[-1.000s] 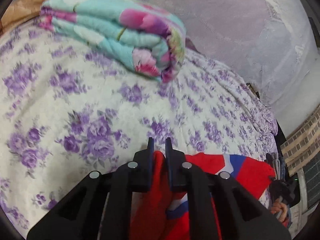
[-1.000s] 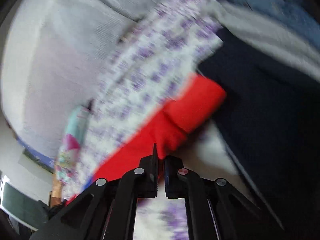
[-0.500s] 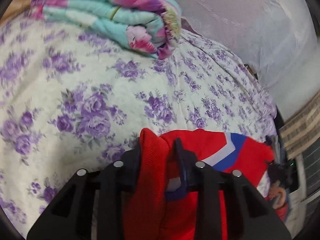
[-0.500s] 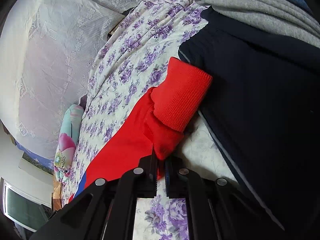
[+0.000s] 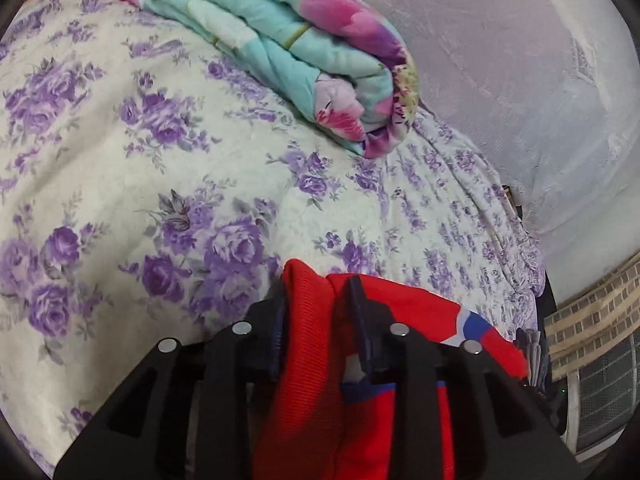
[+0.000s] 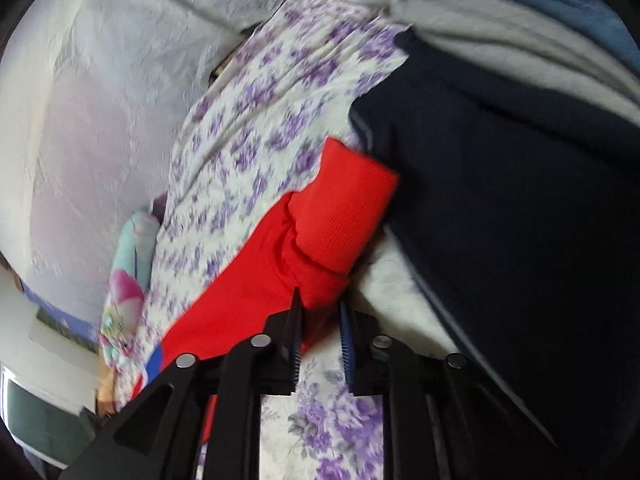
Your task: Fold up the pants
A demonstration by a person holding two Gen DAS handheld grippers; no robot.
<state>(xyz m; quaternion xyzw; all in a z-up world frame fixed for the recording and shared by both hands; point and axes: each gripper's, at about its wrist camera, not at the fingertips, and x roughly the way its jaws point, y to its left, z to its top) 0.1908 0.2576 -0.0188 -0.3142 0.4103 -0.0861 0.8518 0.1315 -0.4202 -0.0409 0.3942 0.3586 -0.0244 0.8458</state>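
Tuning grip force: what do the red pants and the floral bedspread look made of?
Red pants: knit fabric, likely cotton or synthetic; ribbed texture at the cuff, matte, soft folds. Floral bedspread: woven printed cloth, probably cotton, with a faint embossed or quilted surface, matte.

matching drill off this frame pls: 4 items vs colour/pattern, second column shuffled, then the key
1. pants
2. bedsheet
3. folded quilt
4. garment right of the pants' cuff

A. white with purple flowers
B. dark navy
C. red with a blue and white stripe
D. turquoise with pink flowers

Pairs: 1-C, 2-A, 3-D, 4-B
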